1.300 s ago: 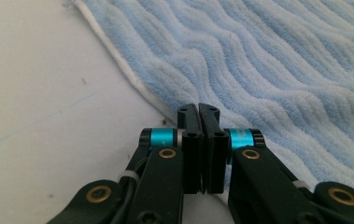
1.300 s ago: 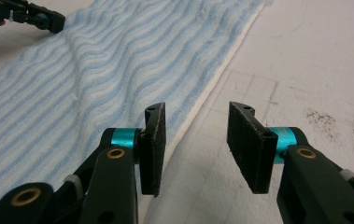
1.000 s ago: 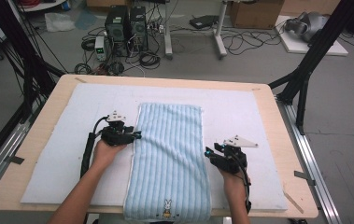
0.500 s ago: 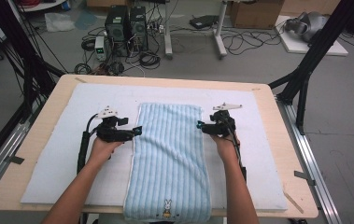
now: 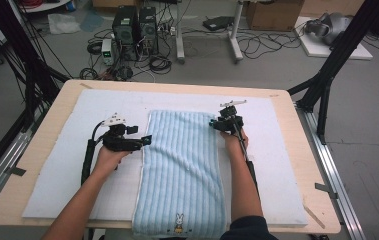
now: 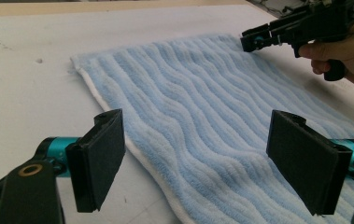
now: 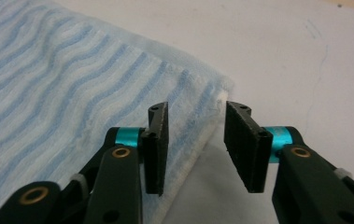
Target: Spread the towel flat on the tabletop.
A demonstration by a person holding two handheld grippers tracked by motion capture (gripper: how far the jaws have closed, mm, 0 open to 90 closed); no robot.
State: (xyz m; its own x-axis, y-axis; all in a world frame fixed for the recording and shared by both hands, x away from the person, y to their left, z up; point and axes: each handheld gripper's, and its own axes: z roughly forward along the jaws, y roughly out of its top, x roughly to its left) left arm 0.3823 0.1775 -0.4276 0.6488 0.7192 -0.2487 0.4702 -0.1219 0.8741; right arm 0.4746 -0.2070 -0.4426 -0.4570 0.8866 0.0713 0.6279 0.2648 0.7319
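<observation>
Barely begun: towel [image 5: 182, 170] flat, unfolded; right gripper [image 7: 195, 140] narrowing, unclamped, astride far corner; left gripper [image 6: 198, 158] wide apart, holding nothing.

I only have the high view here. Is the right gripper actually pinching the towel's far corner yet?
Observer: Not yet. In the right gripper view, the right gripper straddles the edge of the towel just below that corner. Its jaws have just been closing, but a gap still shows between the pads.
Operator: Which side is each pad on?
Observer: One pad is over the towel, the other over the white mat.
Operator: And the left gripper?
Observer: In the left gripper view, the left gripper has jaws that have just been opening. They stand wide apart, and the towel's white-hemmed edge runs between them, not pinched.
</observation>
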